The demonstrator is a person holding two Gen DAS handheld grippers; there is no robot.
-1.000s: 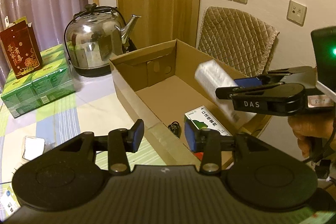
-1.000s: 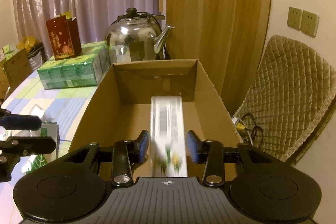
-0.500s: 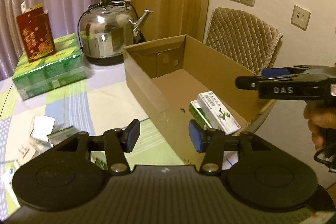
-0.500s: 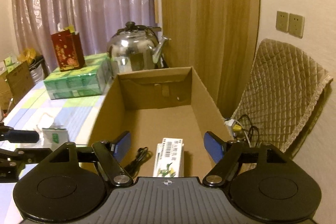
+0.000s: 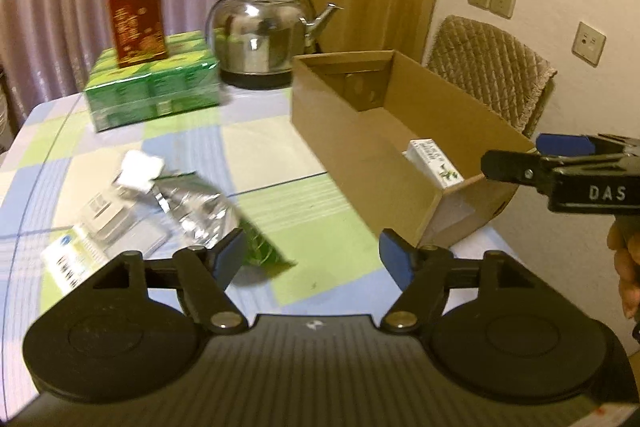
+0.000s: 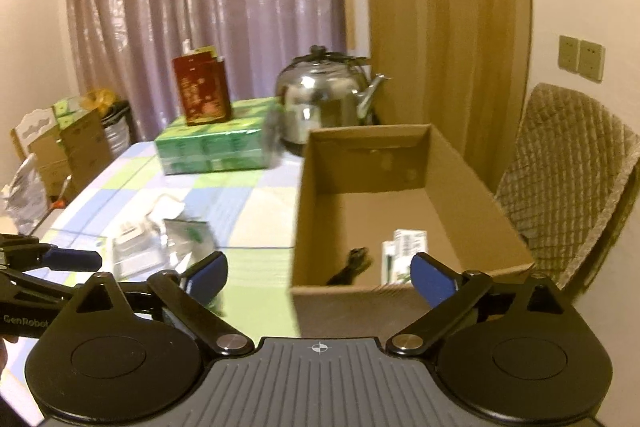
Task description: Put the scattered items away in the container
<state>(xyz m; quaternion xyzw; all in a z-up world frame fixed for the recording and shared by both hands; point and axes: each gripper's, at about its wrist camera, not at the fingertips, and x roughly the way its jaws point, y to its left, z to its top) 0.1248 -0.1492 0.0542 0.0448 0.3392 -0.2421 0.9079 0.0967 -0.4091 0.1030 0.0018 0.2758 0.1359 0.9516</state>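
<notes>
Left claw (image 5: 312, 259): jaws opening, nothing between; foil pack (image 5: 200, 211) just left of it.
Right claw (image 6: 320, 273): jaws opening, empty.
Box (image 6: 472, 187): right of centre; carton (image 6: 404, 255) inside.

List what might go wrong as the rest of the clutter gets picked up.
The foil pouch overlaps the clear packet, so a grab may drag both. The cardboard box sits at the table's corner; a bump could push it off. Both grippers, left and right, have empty, opening jaws and could collide.
</notes>
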